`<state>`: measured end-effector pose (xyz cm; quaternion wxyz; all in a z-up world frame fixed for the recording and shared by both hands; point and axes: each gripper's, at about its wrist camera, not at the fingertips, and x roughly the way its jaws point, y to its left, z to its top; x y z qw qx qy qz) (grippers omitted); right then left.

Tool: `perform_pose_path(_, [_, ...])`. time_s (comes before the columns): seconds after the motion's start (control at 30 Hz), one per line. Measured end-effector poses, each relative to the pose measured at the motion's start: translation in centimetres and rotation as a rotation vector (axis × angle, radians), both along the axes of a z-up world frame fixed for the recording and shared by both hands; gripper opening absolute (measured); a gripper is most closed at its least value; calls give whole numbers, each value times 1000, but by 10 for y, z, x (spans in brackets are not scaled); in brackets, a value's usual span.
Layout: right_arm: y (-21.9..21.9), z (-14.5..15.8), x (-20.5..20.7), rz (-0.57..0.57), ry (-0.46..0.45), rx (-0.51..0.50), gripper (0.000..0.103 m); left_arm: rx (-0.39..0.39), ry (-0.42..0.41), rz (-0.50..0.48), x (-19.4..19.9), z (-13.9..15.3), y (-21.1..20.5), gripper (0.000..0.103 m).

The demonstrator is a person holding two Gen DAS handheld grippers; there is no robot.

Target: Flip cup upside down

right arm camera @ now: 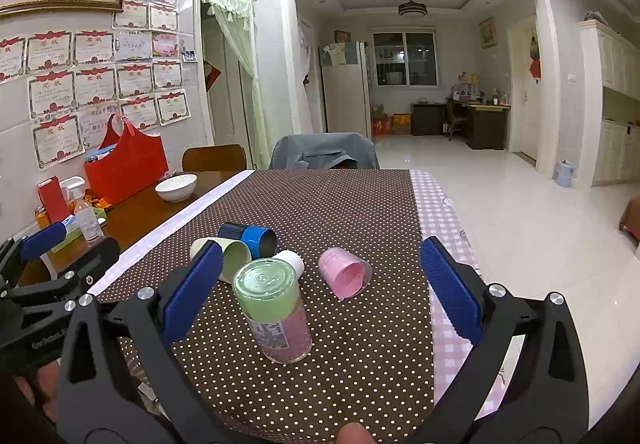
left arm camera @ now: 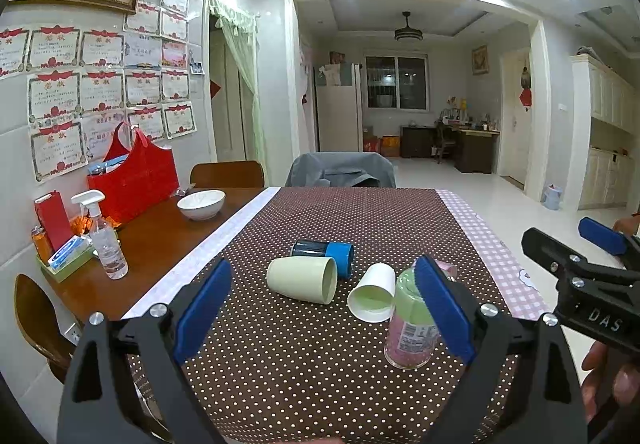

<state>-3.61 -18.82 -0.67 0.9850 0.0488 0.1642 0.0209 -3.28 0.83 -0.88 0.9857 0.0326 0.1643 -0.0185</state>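
A clear cup with green and pink inside [right arm camera: 275, 314] stands upside down on the dotted cloth; it also shows in the left wrist view [left arm camera: 412, 324], partly behind my left gripper's right finger. Four cups lie on their sides: pale green [left arm camera: 303, 279] [right arm camera: 234, 256], blue [left arm camera: 326, 253] [right arm camera: 250, 238], white [left arm camera: 373, 298] [right arm camera: 291, 260] and pink [right arm camera: 345, 273]. My left gripper [left arm camera: 324, 308] is open and empty, held above the cloth before the cups. My right gripper [right arm camera: 320, 292] is open and empty, its fingers spread to either side of the upside-down cup and the pink cup.
The wooden table [left arm camera: 160, 240] holds a white bowl [left arm camera: 201, 203], a spray bottle [left arm camera: 105, 240], a red bag [left arm camera: 136, 180] and a tray of small items at the left. A chair draped in grey cloth [left arm camera: 340, 169] stands at the far edge. A pink checked cloth [right arm camera: 444, 220] covers the right edge.
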Motion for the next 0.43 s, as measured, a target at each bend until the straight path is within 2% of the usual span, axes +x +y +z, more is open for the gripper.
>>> perform_pose_path(0.43, [-1,-2,2,2,8,7,97,10,13,21,2,-1,0,91])
